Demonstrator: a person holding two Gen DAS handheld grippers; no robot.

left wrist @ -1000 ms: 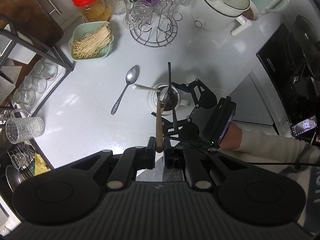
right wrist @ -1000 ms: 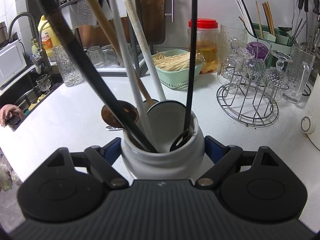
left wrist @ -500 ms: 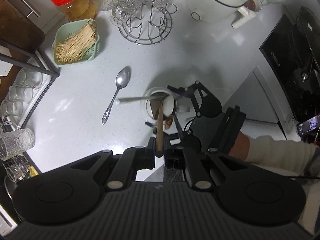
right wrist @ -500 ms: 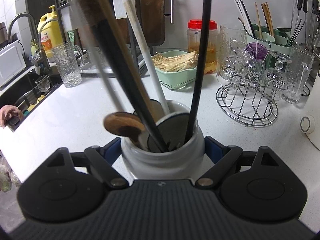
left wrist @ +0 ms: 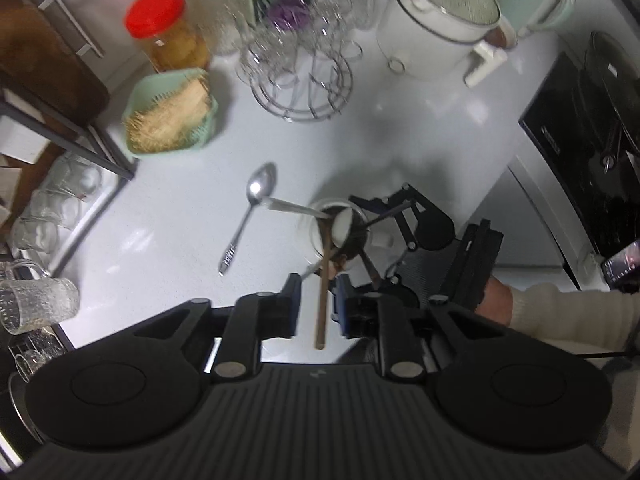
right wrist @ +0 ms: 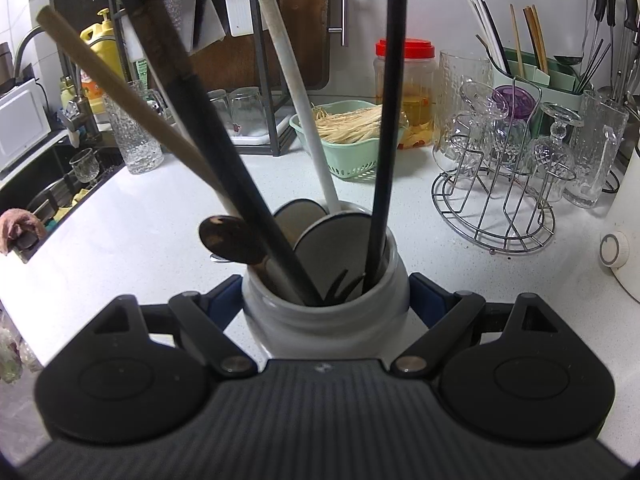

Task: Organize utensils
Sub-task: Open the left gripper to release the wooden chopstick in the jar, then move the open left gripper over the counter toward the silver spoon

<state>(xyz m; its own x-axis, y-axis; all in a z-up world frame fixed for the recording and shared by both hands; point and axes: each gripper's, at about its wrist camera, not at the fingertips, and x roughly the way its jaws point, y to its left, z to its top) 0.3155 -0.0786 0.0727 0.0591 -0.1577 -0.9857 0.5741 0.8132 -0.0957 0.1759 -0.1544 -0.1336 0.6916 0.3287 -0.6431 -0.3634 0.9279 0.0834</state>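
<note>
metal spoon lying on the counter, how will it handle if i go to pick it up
The metal spoon looks stiff and light. Its polished bowl catches glare, so it is probably slippery between pads. It lies flat on the smooth white counter, so it may skid or spin when nudged, and its thin handle leaves little to grip.

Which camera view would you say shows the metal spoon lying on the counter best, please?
The left wrist view: the metal spoon lies in full sight on the white counter. The right wrist view shows at most a sliver behind the jar.

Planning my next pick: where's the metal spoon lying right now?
Left wrist view: the metal spoon lies flat on the white counter, left of the utensil jar, below the green basket.
</note>
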